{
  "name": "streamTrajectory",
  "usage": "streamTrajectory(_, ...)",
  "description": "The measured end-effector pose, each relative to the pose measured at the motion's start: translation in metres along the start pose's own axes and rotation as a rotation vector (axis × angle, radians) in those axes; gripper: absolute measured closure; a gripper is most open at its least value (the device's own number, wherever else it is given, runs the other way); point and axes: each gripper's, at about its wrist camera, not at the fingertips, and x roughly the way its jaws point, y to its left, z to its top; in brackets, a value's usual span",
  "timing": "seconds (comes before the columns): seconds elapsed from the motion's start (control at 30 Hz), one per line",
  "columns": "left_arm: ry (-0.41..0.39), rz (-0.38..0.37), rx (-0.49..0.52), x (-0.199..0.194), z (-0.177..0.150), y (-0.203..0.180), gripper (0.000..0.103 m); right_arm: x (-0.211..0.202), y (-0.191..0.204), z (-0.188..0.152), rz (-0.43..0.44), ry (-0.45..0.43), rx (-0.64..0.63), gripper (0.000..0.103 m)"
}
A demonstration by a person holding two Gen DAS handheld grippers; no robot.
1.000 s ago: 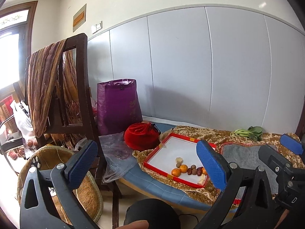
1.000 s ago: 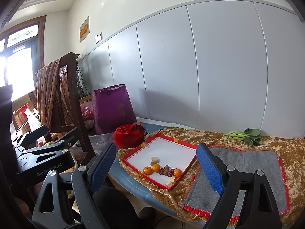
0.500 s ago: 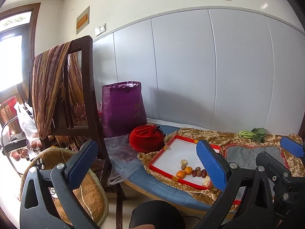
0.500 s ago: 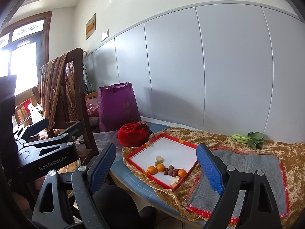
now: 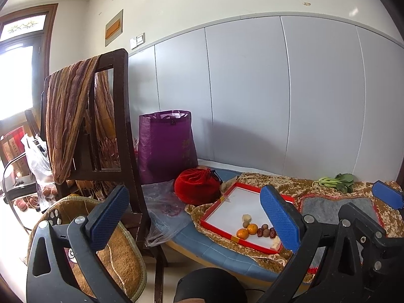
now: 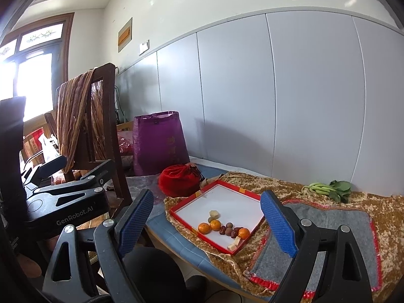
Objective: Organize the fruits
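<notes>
Nothing has been picked up yet, so this looks like the approach before the first grasp. Both pairs of tongs hang short of the tabletop (image 6: 176, 242), spread wide with nothing between them: the left tongs (image 5: 194, 217) and the right tongs (image 6: 207, 224) are both released. The fruit sits in the red-edged tray (image 6: 222, 184) on the gold cloth (image 6: 277, 184), bunched in the near corner, at about six o'clock of the tray's white floor. Two oranges (image 6: 209, 226) lie side by side, a third orange (image 6: 243, 233) sits at their three o'clock, and small dark red dates (image 6: 228, 230) and brown round fruits fill the gap; pale chunks (image 6: 214, 213) lie at the cluster's twelve o'clock and at its five o'clock near the rim. The row's long axis runs along the tray's near edge, from nine toward four o'clock in the right wrist view. The next move likely calls for bringing one pair of tongs down over a single piece, closing gently, since the oranges are round and may roll, and the dates are small and packed close.
</notes>
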Motion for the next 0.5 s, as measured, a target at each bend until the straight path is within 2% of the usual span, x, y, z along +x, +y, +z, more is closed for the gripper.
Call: streamTrajectory(0.5, -0.002, 0.006, -0.003, -0.0008, 0.0002, 0.0008, 0.0, -0.0025, -0.0009, 0.0016, -0.003, -0.011, 0.008, 0.015)
